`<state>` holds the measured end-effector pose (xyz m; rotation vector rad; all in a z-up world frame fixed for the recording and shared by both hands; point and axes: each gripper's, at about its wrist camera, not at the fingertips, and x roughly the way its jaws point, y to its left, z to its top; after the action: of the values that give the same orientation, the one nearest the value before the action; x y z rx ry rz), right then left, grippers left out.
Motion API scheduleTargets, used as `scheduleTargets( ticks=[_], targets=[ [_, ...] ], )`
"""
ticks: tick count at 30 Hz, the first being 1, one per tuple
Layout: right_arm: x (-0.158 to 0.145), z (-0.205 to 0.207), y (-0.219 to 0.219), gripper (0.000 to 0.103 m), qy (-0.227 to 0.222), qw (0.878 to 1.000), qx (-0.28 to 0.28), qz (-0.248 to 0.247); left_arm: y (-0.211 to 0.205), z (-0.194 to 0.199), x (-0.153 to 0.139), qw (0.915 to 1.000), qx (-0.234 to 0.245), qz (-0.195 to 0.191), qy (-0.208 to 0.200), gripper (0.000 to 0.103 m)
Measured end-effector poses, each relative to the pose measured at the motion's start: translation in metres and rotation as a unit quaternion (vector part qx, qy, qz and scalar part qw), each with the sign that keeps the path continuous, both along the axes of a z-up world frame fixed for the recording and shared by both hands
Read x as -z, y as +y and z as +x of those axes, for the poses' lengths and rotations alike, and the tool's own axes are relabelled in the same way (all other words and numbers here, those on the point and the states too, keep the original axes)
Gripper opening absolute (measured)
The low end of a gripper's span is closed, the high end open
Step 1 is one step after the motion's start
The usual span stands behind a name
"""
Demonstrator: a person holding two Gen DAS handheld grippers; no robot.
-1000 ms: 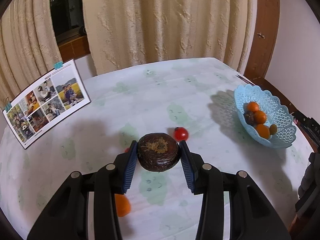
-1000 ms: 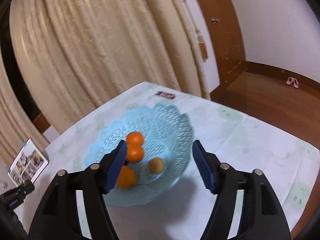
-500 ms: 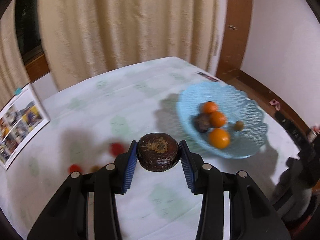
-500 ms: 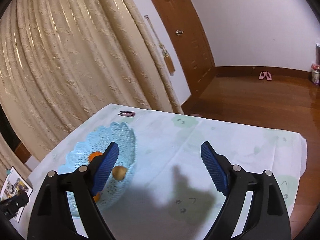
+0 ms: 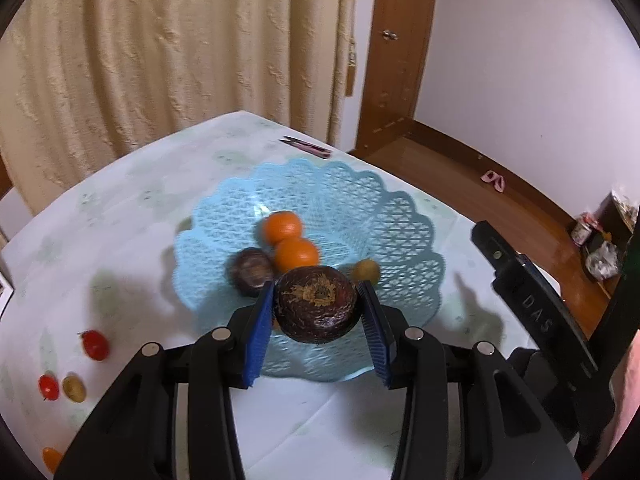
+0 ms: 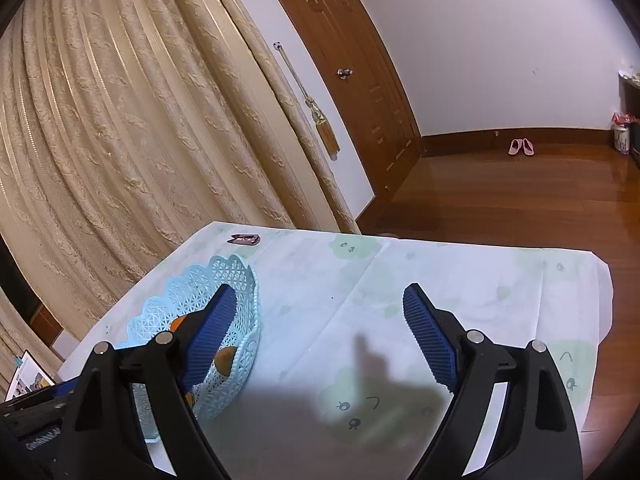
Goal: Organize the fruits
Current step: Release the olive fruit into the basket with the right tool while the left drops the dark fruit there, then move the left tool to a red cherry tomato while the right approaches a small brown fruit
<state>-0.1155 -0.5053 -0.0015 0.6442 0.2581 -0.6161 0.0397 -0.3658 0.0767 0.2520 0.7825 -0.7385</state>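
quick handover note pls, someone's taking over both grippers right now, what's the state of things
Left gripper: shut on the dark brown fruit, held over the near side of the blue basket.
Right gripper: jaws opening, nothing between them, over bare tablecloth beside the basket.
Done: in the basket are two oranges, another dark fruit and a small yellowish fruit.
Left: release the held fruit into the basket, then fetch the loose ones on the cloth: two red tomatoes, a small yellowish fruit and an orange piece at the frame edge.

Openwork plastic basket point(image 5: 404, 240), glossy; dark fruit point(image 5: 317, 305) rough and leathery; oranges point(image 5: 296, 254) dimpled; counter point(image 6: 460, 280) under matt creased cloth; polished wood floor point(image 6: 540, 184).
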Motion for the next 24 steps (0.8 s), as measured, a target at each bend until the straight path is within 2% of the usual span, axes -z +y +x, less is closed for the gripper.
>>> scheduleTargets(
  ticks=[3,5,10,13,16,18,21,24],
  targets=[
    [0.001,0.000,-0.002,0.090,-0.002,1.000,0.002,0.007,-0.003,-0.001,0.000,0.9999,0.010,-0.005,0.001,0.048],
    [0.001,0.000,-0.002,0.091,-0.002,1.000,0.001,0.008,0.001,0.000,-0.003,0.9999,0.007,-0.013,-0.004,0.080],
    [0.000,-0.001,-0.001,0.092,-0.011,1.000,-0.002,0.005,0.019,0.007,-0.013,0.9992,-0.020,-0.032,-0.015,0.087],
    [-0.002,-0.003,0.002,0.092,-0.019,1.000,-0.006,-0.002,0.037,0.010,-0.020,0.9969,-0.052,-0.045,-0.038,0.087],
    [-0.004,-0.004,0.006,0.093,-0.023,1.000,-0.006,-0.011,0.051,0.013,-0.020,0.9943,-0.078,-0.035,-0.064,0.088],
    [-0.007,-0.008,0.009,0.093,-0.027,0.999,0.007,-0.024,0.063,0.017,-0.018,0.9942,-0.084,-0.043,-0.053,0.088],
    [-0.019,-0.021,0.028,0.093,-0.046,0.993,0.052,-0.098,0.082,0.022,-0.017,0.9926,-0.096,-0.066,-0.032,0.087],
    [-0.030,-0.023,0.053,0.097,-0.058,0.982,0.056,-0.172,0.105,0.024,-0.020,0.9878,-0.135,-0.061,-0.049,0.088]
  ],
)
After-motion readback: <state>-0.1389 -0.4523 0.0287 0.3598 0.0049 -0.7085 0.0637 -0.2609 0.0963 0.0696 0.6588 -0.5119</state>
